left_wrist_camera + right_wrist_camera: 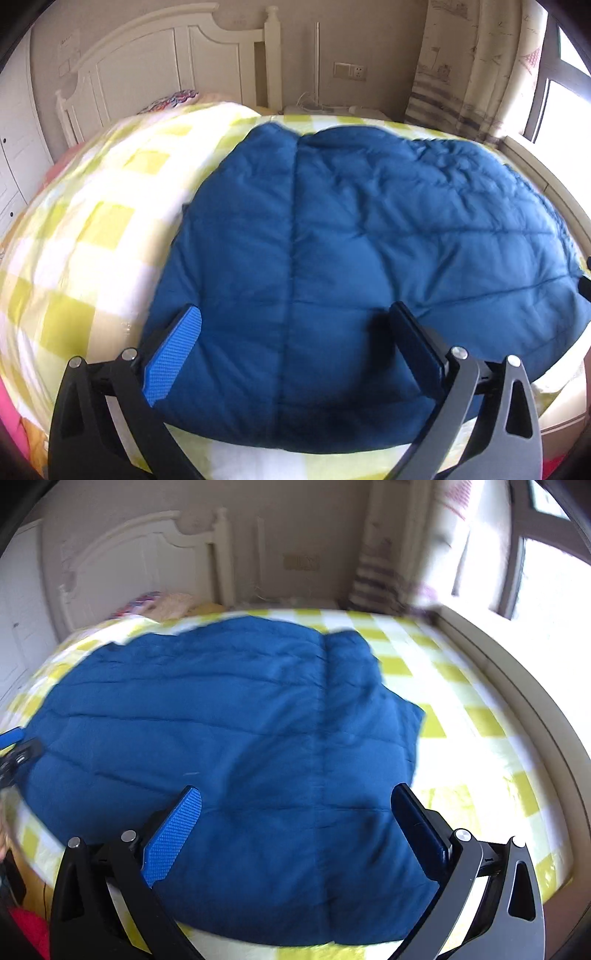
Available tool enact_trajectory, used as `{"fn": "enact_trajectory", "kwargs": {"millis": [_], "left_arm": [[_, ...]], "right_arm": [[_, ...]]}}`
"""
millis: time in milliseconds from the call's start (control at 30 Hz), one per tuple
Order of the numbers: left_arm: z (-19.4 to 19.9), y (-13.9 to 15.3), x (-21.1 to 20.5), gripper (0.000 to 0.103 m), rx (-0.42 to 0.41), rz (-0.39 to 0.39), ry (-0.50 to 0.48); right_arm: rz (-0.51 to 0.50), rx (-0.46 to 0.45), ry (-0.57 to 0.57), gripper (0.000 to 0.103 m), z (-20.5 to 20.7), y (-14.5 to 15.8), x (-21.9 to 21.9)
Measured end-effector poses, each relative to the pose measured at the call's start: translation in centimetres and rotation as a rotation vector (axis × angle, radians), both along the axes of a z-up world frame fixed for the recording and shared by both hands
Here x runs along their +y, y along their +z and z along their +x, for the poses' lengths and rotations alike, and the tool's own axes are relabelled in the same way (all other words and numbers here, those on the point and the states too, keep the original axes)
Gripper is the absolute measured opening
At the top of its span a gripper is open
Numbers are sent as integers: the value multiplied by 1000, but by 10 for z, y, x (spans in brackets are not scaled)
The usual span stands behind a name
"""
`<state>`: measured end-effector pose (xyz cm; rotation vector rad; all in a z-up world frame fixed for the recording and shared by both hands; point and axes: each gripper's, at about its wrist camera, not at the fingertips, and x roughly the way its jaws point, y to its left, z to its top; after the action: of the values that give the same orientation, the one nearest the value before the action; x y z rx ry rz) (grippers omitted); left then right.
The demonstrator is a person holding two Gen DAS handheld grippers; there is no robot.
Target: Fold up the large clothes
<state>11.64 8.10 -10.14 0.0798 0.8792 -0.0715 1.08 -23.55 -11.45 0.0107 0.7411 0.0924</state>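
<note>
Left gripper (295, 325) and right gripper (295, 805) are hovering over the jacket (354, 258), both spread wide and gripping nothing. Jacket is lying flat on the checked bed (110, 221), filling its centre. Headboard (147, 62) is standing at 11 o'clock, curtain (472, 66) and window (565, 96) at 2 o'clock.

Bed (92, 229) with yellow-checked cover, blue quilted jacket (332, 258) spread flat on it
</note>
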Motion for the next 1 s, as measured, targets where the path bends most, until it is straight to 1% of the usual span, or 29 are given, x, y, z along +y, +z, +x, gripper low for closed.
{"fn": "enact_trajectory", "kwargs": {"millis": [33, 67, 100, 133, 167, 200, 267, 367, 433, 500, 533, 567, 633, 667, 733, 833, 900, 1000], "left_arm": [[-2, -4, 0, 101, -12, 17, -14], [-3, -6, -4, 101, -22, 52, -18], [-4, -8, -8, 101, -25, 72, -10], [-3, -9, -12, 101, -27, 93, 3], [-4, -10, -17, 101, -29, 106, 8], [-2, -12, -18, 101, -29, 112, 8], [-1, -13, -19, 101, -25, 100, -1], [0, -13, -12, 101, -15, 78, -14], [1, -14, -11, 101, -15, 81, -15], [1, -15, -12, 101, -20, 83, -14], [0, -15, -12, 101, -23, 86, -12], [1, -15, -13, 101, -25, 88, -11], [1, -16, -13, 101, -30, 88, -9], [-1, -16, -13, 101, -34, 89, -7], [-3, -16, -13, 101, -38, 92, -4], [-3, -16, -13, 101, -35, 94, -3], [-4, -16, -12, 101, -35, 95, -4], [-5, -16, -12, 101, -38, 95, -2]], "right_arm": [[8, -15, 39, 98, -6, 2, 11], [7, -21, 91, 98, -10, 0, 28], [-9, -9, 136, 98, -12, -4, 42], [-63, 21, 173, 99, -10, -15, 61], [-130, 10, 164, 99, -10, -22, 71], [-168, -7, 161, 99, -10, -26, 77], [-146, 8, 176, 99, -6, -29, 73], [-117, 27, 186, 98, -7, -21, 62], [-51, 17, 146, 98, -15, -11, 43], [38, 7, 64, 98, -29, -4, 11], [89, 7, 35, 98, -35, -2, -3], [171, 9, -7, 98, -45, -1, -25], [301, 19, -84, 98, -66, -2, -60], [336, 25, -107, 98, -74, -4, -70], [373, 52, -124, 98, -89, -10, -79], [405, 92, -98, 98, -98, -20, -77], [448, 121, -80, 98, -91, -30, -75], [525, 144, -96, 98, -76, -42, -77]]}}
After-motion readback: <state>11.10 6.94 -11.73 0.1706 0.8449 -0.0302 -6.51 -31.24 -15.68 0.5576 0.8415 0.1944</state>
